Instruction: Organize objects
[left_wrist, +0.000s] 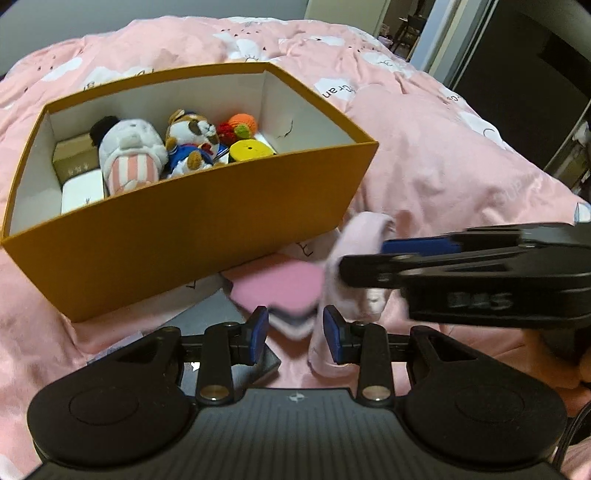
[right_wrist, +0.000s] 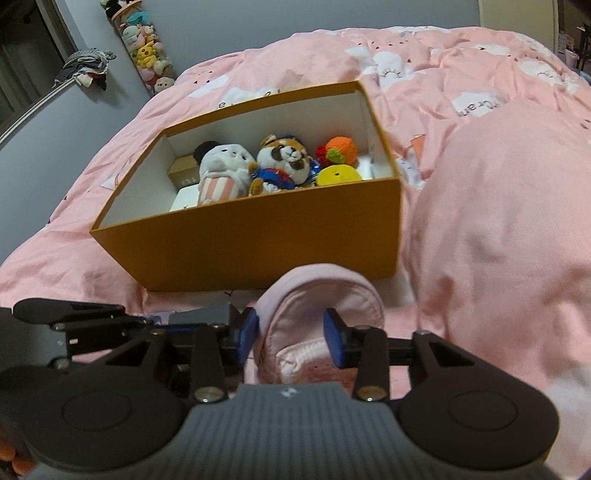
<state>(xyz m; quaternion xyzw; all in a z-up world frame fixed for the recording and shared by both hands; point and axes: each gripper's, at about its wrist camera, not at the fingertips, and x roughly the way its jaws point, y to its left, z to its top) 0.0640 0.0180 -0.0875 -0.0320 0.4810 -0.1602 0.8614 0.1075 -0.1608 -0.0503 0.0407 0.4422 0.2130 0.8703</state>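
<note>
On the bed (right_wrist: 110, 236), my right gripper (right_wrist: 291, 339) has its fingers clamped on a pink pouch (right_wrist: 317, 306) just before the box (right_wrist: 258, 243). Soft, light, squashy; I'd grip its padded middle. My left gripper (left_wrist: 295, 334) stands apart, empty.

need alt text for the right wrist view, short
The right gripper holds a pale pink zippered pouch between its blue pads, just in front of an open orange box on a pink bedspread. The box holds two plush toys, a knitted orange ball and a yellow disc.
</note>
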